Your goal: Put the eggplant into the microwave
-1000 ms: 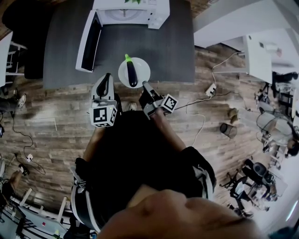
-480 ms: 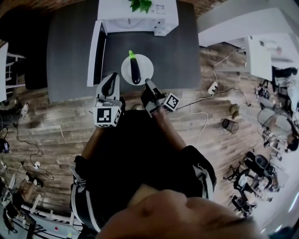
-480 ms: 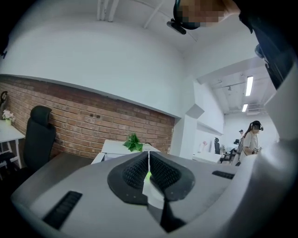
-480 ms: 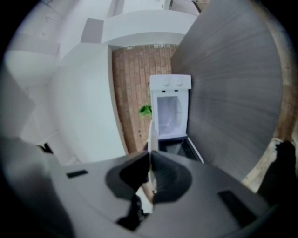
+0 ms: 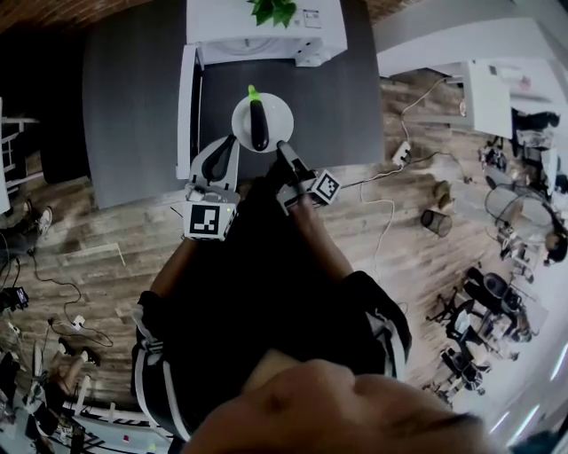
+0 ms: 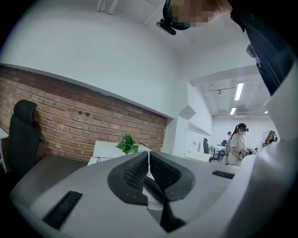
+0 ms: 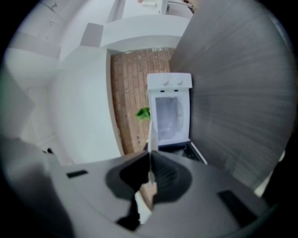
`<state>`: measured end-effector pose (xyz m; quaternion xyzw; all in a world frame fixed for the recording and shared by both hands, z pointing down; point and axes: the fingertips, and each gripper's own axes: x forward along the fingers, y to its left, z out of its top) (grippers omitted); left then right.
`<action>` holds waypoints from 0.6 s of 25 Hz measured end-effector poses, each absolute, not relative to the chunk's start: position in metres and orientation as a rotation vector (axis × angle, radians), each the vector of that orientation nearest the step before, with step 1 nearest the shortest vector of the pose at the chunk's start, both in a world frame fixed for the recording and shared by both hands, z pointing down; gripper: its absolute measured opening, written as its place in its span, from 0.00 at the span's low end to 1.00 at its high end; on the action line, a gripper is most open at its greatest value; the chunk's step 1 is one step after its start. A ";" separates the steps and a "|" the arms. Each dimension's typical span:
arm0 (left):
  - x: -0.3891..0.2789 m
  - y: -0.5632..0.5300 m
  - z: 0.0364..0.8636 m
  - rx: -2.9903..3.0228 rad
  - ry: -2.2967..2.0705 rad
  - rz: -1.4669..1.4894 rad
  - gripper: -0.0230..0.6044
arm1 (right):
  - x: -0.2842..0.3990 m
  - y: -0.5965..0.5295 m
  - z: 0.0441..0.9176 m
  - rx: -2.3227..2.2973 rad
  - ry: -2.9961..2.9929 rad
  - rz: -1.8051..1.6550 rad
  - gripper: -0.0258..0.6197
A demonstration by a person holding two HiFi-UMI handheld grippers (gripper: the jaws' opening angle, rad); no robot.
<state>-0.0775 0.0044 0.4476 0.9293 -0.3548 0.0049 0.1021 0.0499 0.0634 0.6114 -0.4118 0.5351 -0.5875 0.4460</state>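
**Eggplant on its plate, before the open microwave**

Head view: the eggplant [image 5: 258, 124] lies on a white plate [image 5: 280, 117] over the dark counter [image 5: 133, 106], just short of the microwave [image 5: 266, 27], whose door [image 5: 187, 97] hangs open. The left gripper [image 5: 232, 142] and right gripper [image 5: 282, 146] meet the plate's rim.

Left gripper view: fingers [image 6: 135, 169] pressed together on a thin white edge.

Right gripper view: fingers [image 7: 170, 179] pinch the plate's rim, with the microwave ahead.
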 end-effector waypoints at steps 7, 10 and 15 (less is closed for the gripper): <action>-0.077 -0.008 0.452 2.716 -1.097 0.029 0.11 | 0.060 0.040 0.622 -0.993 1.303 -1.489 0.10; -0.078 -0.016 0.450 2.692 -1.172 0.029 0.11 | 0.067 0.027 0.626 -0.983 1.330 -1.508 0.10; -0.074 -0.029 0.441 2.642 -1.292 0.003 0.11 | 0.080 0.003 0.634 -0.953 1.381 -1.549 0.10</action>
